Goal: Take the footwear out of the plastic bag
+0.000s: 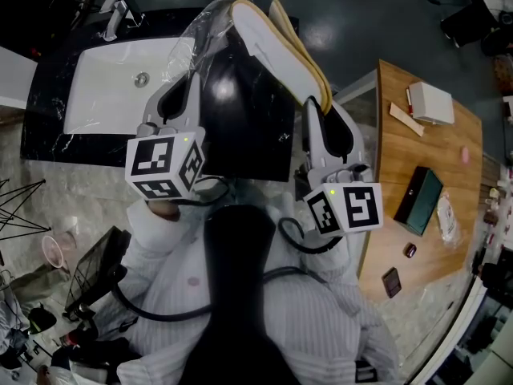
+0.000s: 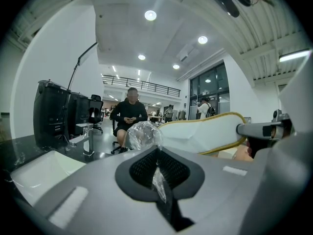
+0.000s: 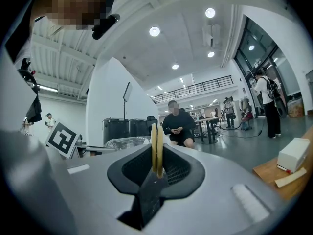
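- Left gripper (image 1: 191, 77): in its own view (image 2: 157, 173) the jaws are together, with a strip of clear film pinched between them. That film belongs to the plastic bag (image 2: 143, 135).
- Right gripper (image 1: 317, 104): in its own view (image 3: 156, 166) the jaws are clamped on two thin yellow-trimmed edges. These are the pair of slippers (image 3: 157, 146), seen edge-on.
- In the head view the pair of slippers (image 1: 276, 46) slants up and away from the right gripper, held in the air over the black counter beside the white basin (image 1: 104, 79).
- The plastic bag (image 1: 204, 26) hangs to the left of the far slipper ends, touching or just beside them.
- From the left gripper view the slippers (image 2: 205, 133) look bare, with the bag bunched beside them and not around them.
- My judgement: extraction is nearly done or done. I cannot tell whether the far tips are fully clear of the bag mouth.
- Left to do: separate the two, then set the slippers down, perhaps on the wooden table (image 1: 401, 151).
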Demonstrator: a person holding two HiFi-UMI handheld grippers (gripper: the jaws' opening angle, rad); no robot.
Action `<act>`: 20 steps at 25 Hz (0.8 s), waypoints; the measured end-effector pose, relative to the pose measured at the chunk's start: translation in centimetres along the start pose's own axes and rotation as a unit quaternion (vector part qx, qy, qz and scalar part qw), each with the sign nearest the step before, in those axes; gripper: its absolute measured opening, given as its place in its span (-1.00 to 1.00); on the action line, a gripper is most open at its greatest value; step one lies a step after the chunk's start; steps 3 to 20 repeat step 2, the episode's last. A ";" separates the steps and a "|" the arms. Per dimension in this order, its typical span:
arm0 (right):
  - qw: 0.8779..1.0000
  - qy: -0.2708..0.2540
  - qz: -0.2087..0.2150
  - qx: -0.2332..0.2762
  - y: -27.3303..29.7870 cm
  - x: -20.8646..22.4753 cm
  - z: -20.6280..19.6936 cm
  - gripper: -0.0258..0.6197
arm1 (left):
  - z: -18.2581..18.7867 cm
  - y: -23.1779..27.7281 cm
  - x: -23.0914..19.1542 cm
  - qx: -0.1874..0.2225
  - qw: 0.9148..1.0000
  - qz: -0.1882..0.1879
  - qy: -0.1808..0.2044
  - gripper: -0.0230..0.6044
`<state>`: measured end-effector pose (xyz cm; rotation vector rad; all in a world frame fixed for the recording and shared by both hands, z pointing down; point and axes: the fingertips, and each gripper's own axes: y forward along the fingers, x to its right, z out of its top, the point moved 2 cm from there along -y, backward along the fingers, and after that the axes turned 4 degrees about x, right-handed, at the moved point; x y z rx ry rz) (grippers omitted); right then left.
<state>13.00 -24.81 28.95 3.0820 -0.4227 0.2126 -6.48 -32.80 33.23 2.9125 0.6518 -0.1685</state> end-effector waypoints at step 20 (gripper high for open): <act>1.000 0.001 0.002 0.000 0.1 0.1 -0.1 -0.70 | 0.0 0.1 0.0 0.000 1.000 0.000 0.001 -0.93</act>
